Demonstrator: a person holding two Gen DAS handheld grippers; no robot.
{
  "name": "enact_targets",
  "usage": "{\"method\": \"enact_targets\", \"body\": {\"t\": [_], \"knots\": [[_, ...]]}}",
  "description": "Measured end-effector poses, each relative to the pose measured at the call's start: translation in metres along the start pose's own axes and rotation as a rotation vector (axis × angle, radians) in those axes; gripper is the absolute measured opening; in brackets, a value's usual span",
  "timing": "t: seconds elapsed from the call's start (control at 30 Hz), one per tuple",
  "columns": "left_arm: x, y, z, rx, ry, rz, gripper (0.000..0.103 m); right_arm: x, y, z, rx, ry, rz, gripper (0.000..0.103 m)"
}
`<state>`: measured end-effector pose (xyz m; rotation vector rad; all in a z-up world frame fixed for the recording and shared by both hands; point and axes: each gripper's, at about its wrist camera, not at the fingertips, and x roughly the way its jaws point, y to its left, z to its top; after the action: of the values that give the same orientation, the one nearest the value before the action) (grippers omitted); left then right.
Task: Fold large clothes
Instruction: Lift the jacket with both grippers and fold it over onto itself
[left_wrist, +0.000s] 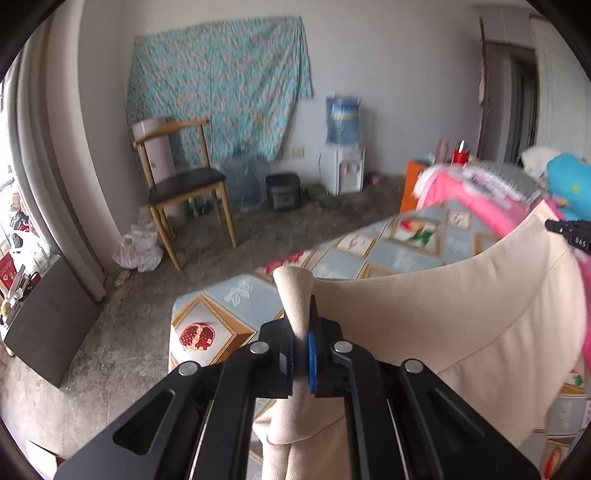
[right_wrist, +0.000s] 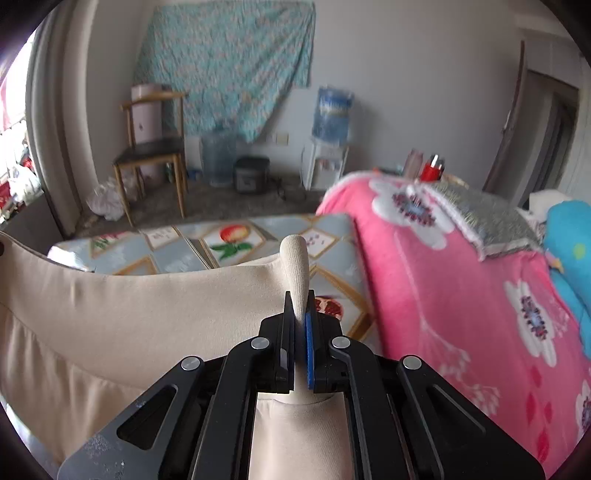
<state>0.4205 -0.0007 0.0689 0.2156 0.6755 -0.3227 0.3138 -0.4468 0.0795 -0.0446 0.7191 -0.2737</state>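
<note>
My left tool (left_wrist: 302, 325): clamped on a corner of the beige garment (left_wrist: 461, 306). My right tool (right_wrist: 300, 317): clamped on its other corner. Garment: stretched between them, raised over the bed (right_wrist: 177, 240), beside a pink blanket (right_wrist: 443, 288).

beige garment (left_wrist: 461, 314), pink floral blanket (right_wrist: 443, 280)

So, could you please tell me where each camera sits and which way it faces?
Left wrist: rides on the left tongs, looking along them across the bed towards the chair; they pinch the beige garment.
Right wrist: rides on the right tongs, facing the pink blanket; same garment pinched.
Shared: the garment, chair, water dispenser.
</note>
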Motion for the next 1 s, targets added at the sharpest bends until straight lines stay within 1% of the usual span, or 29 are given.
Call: {"method": "enact_targets", "body": {"t": [0.03, 0.07, 0.1, 0.13, 0.17, 0.2, 0.23, 0.27, 0.3, 0.33, 0.37, 0.43, 0.47, 0.5, 0.53, 0.6, 0.67, 0.7, 0.77, 0.8, 0.83, 0.9, 0.93, 1.0], "knots": [[0.018, 0.0, -0.001, 0.001, 0.042, 0.006, 0.006, 0.022, 0.003, -0.002, 0.001, 0.041, 0.0, 0.004], [0.042, 0.0, -0.005, -0.004, 0.103, 0.004, 0.006, 0.044, 0.004, -0.006, 0.006, 0.092, 0.006, 0.005], [0.06, 0.001, -0.01, -0.012, 0.16, -0.003, 0.007, 0.067, 0.006, -0.013, 0.013, 0.157, 0.012, 0.007], [0.084, 0.002, -0.019, -0.031, 0.252, -0.012, 0.011, 0.085, 0.007, -0.021, 0.015, 0.221, 0.015, 0.01], [0.1, 0.004, -0.025, -0.044, 0.324, -0.008, 0.013, 0.101, 0.007, -0.027, 0.01, 0.279, 0.012, 0.013], [0.109, 0.007, -0.03, -0.052, 0.363, -0.002, 0.02, 0.111, 0.006, -0.034, 0.0, 0.323, 0.002, 0.023], [0.11, 0.01, -0.033, -0.063, 0.374, 0.004, 0.028, 0.11, 0.004, -0.037, -0.006, 0.329, -0.008, 0.028], [0.105, 0.016, -0.033, -0.084, 0.357, 0.015, 0.034, 0.103, 0.002, -0.038, -0.009, 0.31, -0.018, 0.04], [0.097, 0.022, -0.034, -0.11, 0.336, 0.019, 0.042, 0.091, -0.005, -0.037, -0.003, 0.282, -0.027, 0.05], [0.086, 0.032, -0.032, -0.145, 0.311, 0.017, 0.044, 0.078, -0.011, -0.036, 0.009, 0.259, -0.031, 0.054], [0.072, 0.042, -0.03, -0.177, 0.287, 0.014, 0.045, 0.062, -0.021, -0.036, 0.035, 0.238, -0.022, 0.058], [0.041, 0.056, -0.032, -0.224, 0.242, 0.014, 0.046, 0.029, -0.044, -0.039, 0.111, 0.208, 0.028, 0.064], [0.021, 0.061, -0.034, -0.244, 0.216, 0.012, 0.047, 0.013, -0.057, -0.043, 0.153, 0.198, 0.062, 0.073], [0.006, 0.062, -0.039, -0.254, 0.203, 0.007, 0.051, -0.003, -0.066, -0.048, 0.198, 0.191, 0.102, 0.08], [-0.014, 0.06, -0.047, -0.263, 0.193, -0.029, 0.056, -0.02, -0.076, -0.057, 0.244, 0.187, 0.153, 0.082], [-0.045, 0.052, -0.065, -0.283, 0.19, -0.127, 0.063, -0.045, -0.088, -0.072, 0.321, 0.198, 0.256, 0.089], [-0.072, 0.042, -0.095, -0.335, 0.197, -0.223, 0.069, -0.065, -0.095, -0.1, 0.405, 0.219, 0.334, 0.09], [-0.079, 0.038, -0.112, -0.381, 0.209, -0.275, 0.072, -0.071, -0.096, -0.116, 0.446, 0.238, 0.367, 0.09], [-0.087, 0.03, -0.14, -0.489, 0.239, -0.368, 0.072, -0.079, -0.092, -0.146, 0.532, 0.277, 0.426, 0.09], [-0.086, 0.026, -0.153, -0.534, 0.251, -0.401, 0.072, -0.08, -0.088, -0.161, 0.578, 0.3, 0.455, 0.09], [-0.084, 0.022, -0.166, -0.58, 0.266, -0.424, 0.073, -0.08, -0.083, -0.176, 0.623, 0.322, 0.486, 0.09], [-0.084, 0.018, -0.185, -0.662, 0.272, -0.419, 0.074, -0.079, -0.074, -0.198, 0.696, 0.351, 0.511, 0.09], [-0.084, 0.019, -0.191, -0.706, 0.256, -0.43, 0.077, -0.077, -0.07, -0.207, 0.732, 0.368, 0.529, 0.09], [-0.084, 0.023, -0.198, -0.799, 0.223, -0.46, 0.079, -0.069, -0.062, -0.216, 0.794, 0.401, 0.545, 0.09]]}}
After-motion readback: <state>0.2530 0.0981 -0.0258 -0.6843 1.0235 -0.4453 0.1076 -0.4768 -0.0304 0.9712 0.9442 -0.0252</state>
